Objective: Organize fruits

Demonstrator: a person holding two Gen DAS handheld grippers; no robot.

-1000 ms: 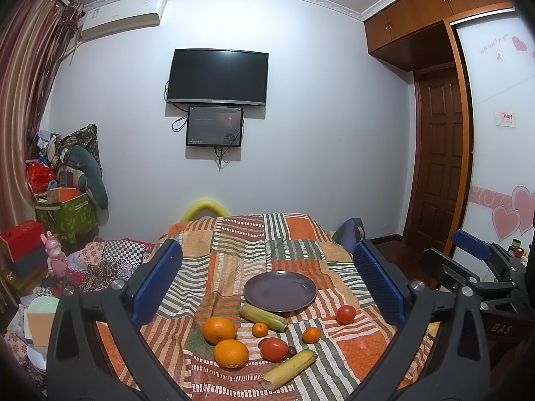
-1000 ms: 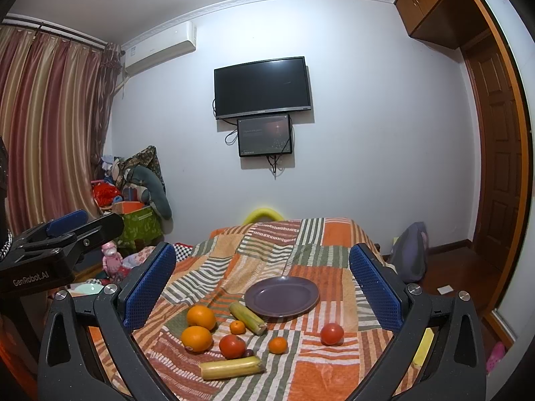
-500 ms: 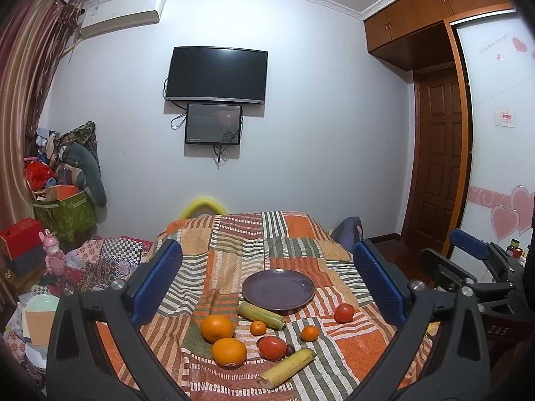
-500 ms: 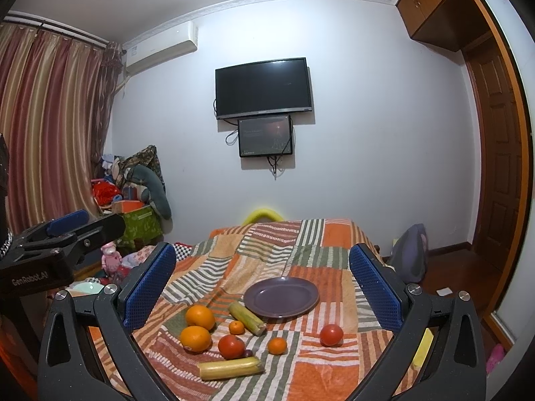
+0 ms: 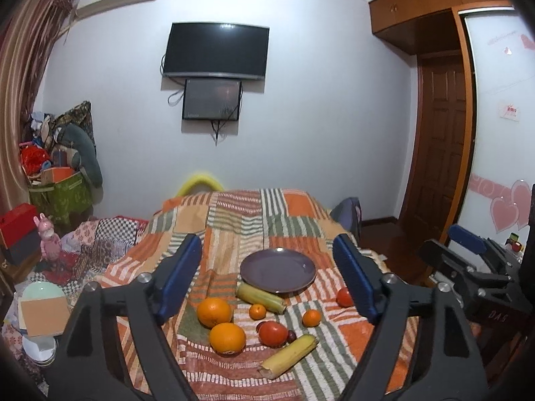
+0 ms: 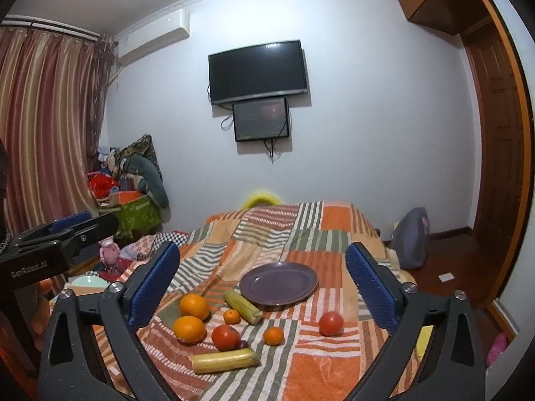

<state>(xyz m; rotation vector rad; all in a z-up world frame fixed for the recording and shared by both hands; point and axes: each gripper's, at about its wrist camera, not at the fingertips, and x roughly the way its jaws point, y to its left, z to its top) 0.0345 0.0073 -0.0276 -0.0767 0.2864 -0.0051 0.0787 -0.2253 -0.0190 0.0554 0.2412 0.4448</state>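
An empty purple plate lies on a striped patchwork blanket. In front of it lie two oranges, two small tangerines, two red tomatoes, a small dark fruit and two yellow-green stalk pieces. My left gripper is open and empty, held above the near fruit. My right gripper is open and empty, to its right, also short of the fruit.
The blanket covers a bed against a wall with a TV. Clutter, a green box and a pink toy stand at the left. A grey bag and a wooden door are at the right.
Both grippers have tilted down and eased slightly toward the bed, so the fruit sits higher and a little larger in view. Both stay open. Nothing on the blanket has moved.
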